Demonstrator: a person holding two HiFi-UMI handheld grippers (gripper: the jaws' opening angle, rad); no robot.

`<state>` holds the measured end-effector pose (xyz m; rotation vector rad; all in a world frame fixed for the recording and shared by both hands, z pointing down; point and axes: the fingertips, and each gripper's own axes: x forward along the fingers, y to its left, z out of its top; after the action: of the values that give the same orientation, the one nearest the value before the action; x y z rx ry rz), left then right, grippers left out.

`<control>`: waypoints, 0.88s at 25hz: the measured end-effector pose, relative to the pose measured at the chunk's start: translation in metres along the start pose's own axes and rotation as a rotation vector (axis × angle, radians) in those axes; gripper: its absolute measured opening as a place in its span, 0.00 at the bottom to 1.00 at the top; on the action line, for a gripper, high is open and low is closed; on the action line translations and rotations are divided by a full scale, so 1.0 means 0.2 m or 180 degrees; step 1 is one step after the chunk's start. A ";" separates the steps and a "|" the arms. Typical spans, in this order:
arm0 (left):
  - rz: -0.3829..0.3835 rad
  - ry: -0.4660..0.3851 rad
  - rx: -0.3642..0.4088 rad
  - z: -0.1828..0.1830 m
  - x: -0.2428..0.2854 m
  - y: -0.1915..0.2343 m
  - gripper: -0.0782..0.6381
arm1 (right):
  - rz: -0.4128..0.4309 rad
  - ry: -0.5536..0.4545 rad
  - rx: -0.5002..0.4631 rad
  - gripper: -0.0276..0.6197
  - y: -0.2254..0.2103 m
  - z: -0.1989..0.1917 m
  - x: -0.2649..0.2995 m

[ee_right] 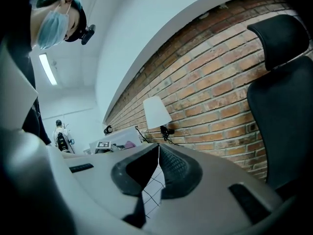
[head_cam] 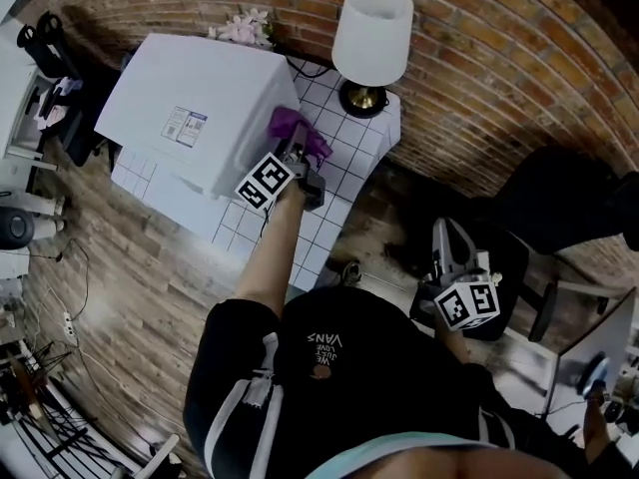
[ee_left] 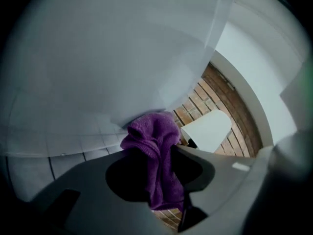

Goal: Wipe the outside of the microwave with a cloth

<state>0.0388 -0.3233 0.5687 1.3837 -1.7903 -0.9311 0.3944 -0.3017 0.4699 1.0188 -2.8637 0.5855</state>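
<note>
The white microwave (head_cam: pixel 195 108) stands on a white tiled table (head_cam: pixel 344 153). My left gripper (head_cam: pixel 298 158) is shut on a purple cloth (head_cam: pixel 292 126) and presses it against the microwave's right side near the top corner. In the left gripper view the purple cloth (ee_left: pixel 155 155) hangs bunched between the jaws, with the microwave's white wall (ee_left: pixel 112 58) filling the view. My right gripper (head_cam: pixel 451 257) hangs low at the right, away from the table, its jaws closed together with nothing between them (ee_right: pixel 157 155).
A white-shaded lamp (head_cam: pixel 369 38) stands on the table just right of the microwave, in front of a brick wall (head_cam: pixel 479 58). A black office chair (head_cam: pixel 559 208) sits at the right. Wooden floor (head_cam: pixel 130 267) and equipment lie to the left.
</note>
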 end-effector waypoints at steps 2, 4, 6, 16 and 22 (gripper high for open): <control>0.0009 -0.0029 -0.0036 0.01 0.09 -0.01 0.31 | -0.0049 -0.0003 0.0010 0.05 -0.03 0.01 0.00; 0.0011 -0.0027 -0.0049 0.01 0.17 -0.03 0.31 | -0.0094 -0.0021 0.0016 0.05 -0.06 0.02 -0.01; 0.0010 0.0002 -0.0040 0.01 0.23 -0.04 0.31 | -0.0135 -0.0058 0.0019 0.05 -0.08 0.03 -0.01; 0.0098 0.0137 -0.0039 -0.04 0.31 0.01 0.31 | -0.0248 -0.0079 0.0020 0.05 -0.15 0.06 -0.01; 0.0038 0.0249 -0.0010 -0.12 0.04 0.02 0.31 | -0.0070 -0.0038 0.0004 0.05 -0.09 0.06 0.04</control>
<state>0.0557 -0.3336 0.5846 1.3870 -1.7364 -0.8612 0.3994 -0.3240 0.4668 1.0563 -2.8586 0.5819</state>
